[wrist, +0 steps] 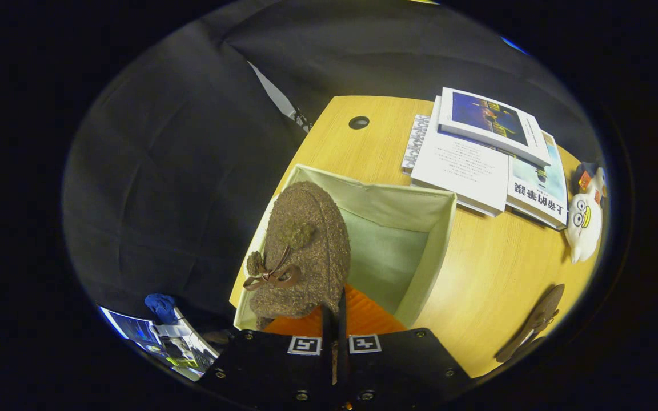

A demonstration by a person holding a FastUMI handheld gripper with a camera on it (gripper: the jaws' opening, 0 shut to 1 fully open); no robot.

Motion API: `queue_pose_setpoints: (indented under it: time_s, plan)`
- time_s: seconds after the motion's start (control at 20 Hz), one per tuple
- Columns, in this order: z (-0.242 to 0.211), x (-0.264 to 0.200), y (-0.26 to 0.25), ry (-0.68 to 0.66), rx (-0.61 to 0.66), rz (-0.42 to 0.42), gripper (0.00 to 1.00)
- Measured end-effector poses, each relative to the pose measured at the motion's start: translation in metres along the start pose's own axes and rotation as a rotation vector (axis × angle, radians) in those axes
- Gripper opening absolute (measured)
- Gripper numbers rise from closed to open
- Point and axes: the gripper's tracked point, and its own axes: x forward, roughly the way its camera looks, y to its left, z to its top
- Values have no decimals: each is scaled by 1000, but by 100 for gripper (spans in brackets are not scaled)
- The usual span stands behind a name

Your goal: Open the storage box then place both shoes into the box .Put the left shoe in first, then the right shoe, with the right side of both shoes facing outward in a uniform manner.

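Cloth wall of the booth lay dark at the far left, with some papers and a blue object (161, 306) low beside the gripper body, too small to identify. Next came the storage box (443, 228), pale fabric, lid off or folded away, open top facing up, standing at the near left corner of the counter (494, 285). A brown fuzzy shoe (300, 251) with pompoms and a small bow hung over the box's left side, toe pointing away, heel end toward the gripper (334, 319). The fingers were drawn close together and pinched the shoe's rear rim between them, an orange lining showing just ahead of them; judged as clenched on the shoe. Whether this was the left or right shoe could not be told from this angle. The rest of the box interior looked empty. Further right, a stack of books (489, 165) lay beyond the box, well apart from it. A white plush toy (585, 222) sat at the counter's far right edge. Near it, closer in, the second shoe (534, 322) lay on the counter, seen edge-on. Judgement: box open, first shoe at the point of placement and not yet released; second shoe untouched, so about half the task remained.
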Motion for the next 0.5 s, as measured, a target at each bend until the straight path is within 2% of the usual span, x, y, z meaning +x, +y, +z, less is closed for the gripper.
queue_pose_setpoints:
  time_s: [0.2, 0.3, 0.35, 0.5]
  plan:
    - [5, 9, 1, -2, -14, -9, 4]
    - [6, 10, 0, -11, -4, -2, 17]
    - [6, 14, -2, -15, -10, 5, 41]
    - [18, -13, -11, -53, -44, -13, 98]
